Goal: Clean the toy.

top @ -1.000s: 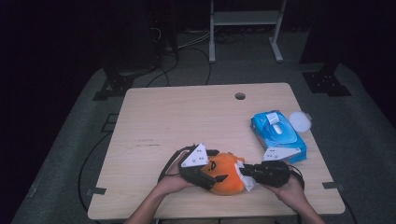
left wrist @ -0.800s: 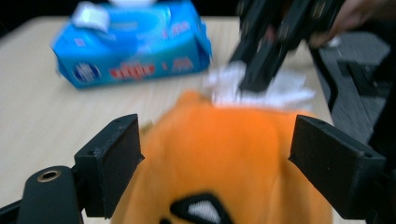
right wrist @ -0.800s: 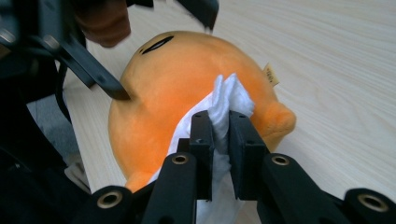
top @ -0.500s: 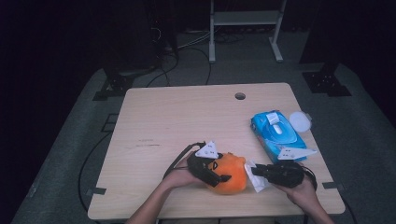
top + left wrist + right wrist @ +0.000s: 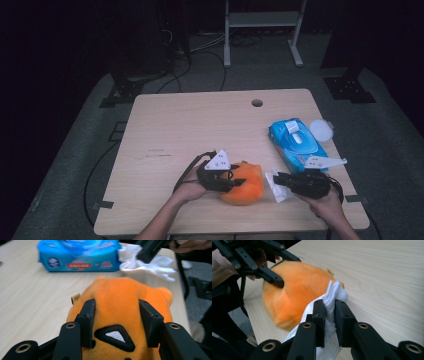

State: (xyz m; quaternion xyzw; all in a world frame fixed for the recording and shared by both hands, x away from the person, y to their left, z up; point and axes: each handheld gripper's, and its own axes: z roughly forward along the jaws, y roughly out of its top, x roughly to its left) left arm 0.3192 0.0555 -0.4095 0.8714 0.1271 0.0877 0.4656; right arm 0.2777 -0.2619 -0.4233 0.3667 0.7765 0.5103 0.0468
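The orange plush toy [image 5: 243, 183] is lying on the wooden table [image 5: 200, 125] near its front edge, and everything else is placed here relative to it. The job looks like wiping the toy with a wet wipe [image 5: 275, 185], and by my reading it is in its middle stretch: a wipe is already out of the pack and in a grip, the toy is being held steady, and the wiping of its surface seems mostly left to do.

The left gripper [image 5: 116, 315] is clamping the toy from the left, its two black jaws having just been closing onto the plush, which is now bulging between them just above an embroidered black-and-white patch [image 5: 115, 337]. The person's left hand [image 5: 189, 186] is lying low on the table behind it, forearm coming in from the near edge.

The right gripper [image 5: 329, 315] is pinching the bunched white wipe between nearly shut jaws; in its own view the wipe's tip is touching or nearly touching the toy's right flank. In the high view this gripper is pointing level toward the toy from the right, just beside it, with the right hand [image 5: 327, 200] behind.

Farther right and away from the toy, the blue wipes pack [image 5: 296, 142] is lying flat, with a round white lid [image 5: 321, 130] just beyond it.
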